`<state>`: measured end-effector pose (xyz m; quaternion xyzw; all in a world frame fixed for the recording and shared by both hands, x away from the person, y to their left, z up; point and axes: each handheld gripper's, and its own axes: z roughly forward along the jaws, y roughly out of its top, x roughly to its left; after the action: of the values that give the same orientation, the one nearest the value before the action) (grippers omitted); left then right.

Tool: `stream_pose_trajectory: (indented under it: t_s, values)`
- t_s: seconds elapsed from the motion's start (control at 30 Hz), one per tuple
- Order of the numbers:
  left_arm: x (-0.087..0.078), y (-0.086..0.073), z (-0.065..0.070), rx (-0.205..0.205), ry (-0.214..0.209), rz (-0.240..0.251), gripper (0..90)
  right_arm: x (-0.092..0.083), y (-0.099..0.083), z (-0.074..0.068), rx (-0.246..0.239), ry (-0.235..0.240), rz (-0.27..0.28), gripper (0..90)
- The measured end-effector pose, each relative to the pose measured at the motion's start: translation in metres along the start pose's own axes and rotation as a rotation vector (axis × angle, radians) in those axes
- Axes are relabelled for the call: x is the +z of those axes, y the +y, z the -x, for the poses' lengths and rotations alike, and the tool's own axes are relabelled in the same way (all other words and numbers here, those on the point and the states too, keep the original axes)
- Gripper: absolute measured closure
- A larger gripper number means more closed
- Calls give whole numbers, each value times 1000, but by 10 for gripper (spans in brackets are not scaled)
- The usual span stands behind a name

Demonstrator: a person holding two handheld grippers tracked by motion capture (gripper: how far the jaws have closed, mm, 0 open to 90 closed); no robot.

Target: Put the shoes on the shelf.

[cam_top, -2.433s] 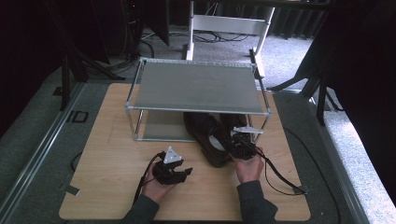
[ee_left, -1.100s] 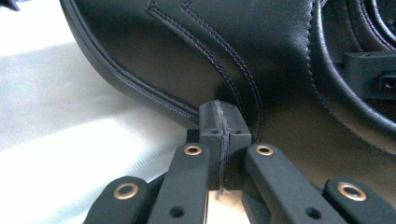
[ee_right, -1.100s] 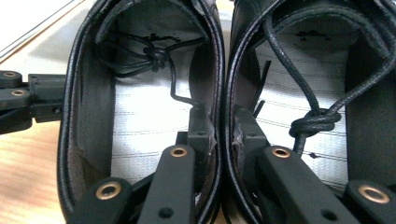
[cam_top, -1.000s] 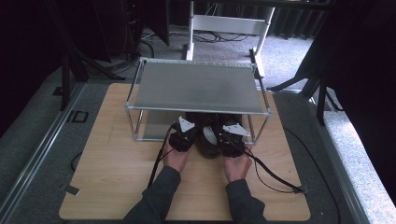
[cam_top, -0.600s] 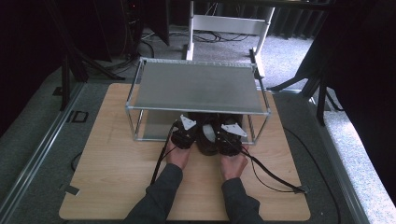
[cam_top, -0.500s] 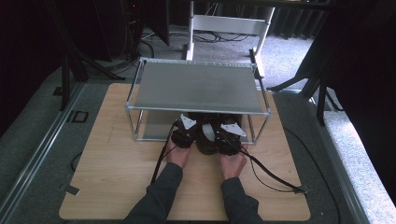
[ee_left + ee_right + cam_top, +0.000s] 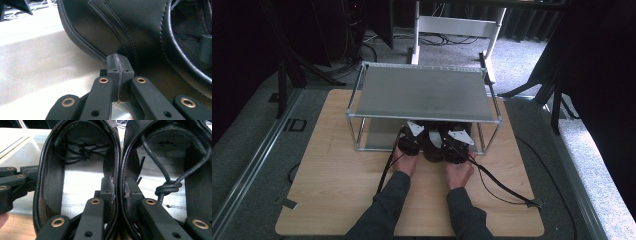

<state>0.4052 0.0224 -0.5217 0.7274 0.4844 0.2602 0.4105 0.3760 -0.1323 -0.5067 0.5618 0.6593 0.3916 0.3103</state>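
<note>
A pair of black leather shoes (image 7: 433, 146) lies under the metal shelf rack (image 7: 422, 92), on its lower tier. My right gripper (image 7: 118, 185) has one jaw inside each shoe and is shut on their two touching inner walls. The left shoe (image 7: 50, 170) and the right shoe (image 7: 195, 167) both show open collars and laces. My left gripper (image 7: 117, 58) is shut with nothing between its jaws, its tip against the outer side of the left shoe (image 7: 130, 27). From above, the left gripper (image 7: 412, 137) and right gripper (image 7: 457, 142) sit side by side at the rack's front edge.
The rack's top shelf hangs just above both grippers, with thin metal posts (image 7: 360, 131) at the corners. The wooden tabletop (image 7: 337, 180) stretches out in front of the rack. A cable (image 7: 507, 185) trails right from the right gripper. A white frame (image 7: 457, 25) stands behind the table.
The shoes went from in front of the rack to under it, carried forward by the right gripper. The left gripper came from the front left of the table to the shoe's side.
</note>
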Motion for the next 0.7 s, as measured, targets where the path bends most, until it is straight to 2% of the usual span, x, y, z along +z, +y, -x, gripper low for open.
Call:
stream_pose_trajectory:
  t_s: [0.03,0.17,0.33,0.57,0.7]
  values:
    - [2,1,-1,17,-1,0,900,0,0,-1,-3,-10,1,799]
    - [3,1,-4,14,29,2,900,3,2,-8,-30,-18,8,798]
    - [3,2,-5,11,27,5,900,5,2,-9,-14,-12,19,797]
    - [7,3,0,14,64,6,900,6,2,-9,-9,-18,29,793]
    - [9,3,0,12,68,7,900,7,1,-9,-13,-20,41,789]
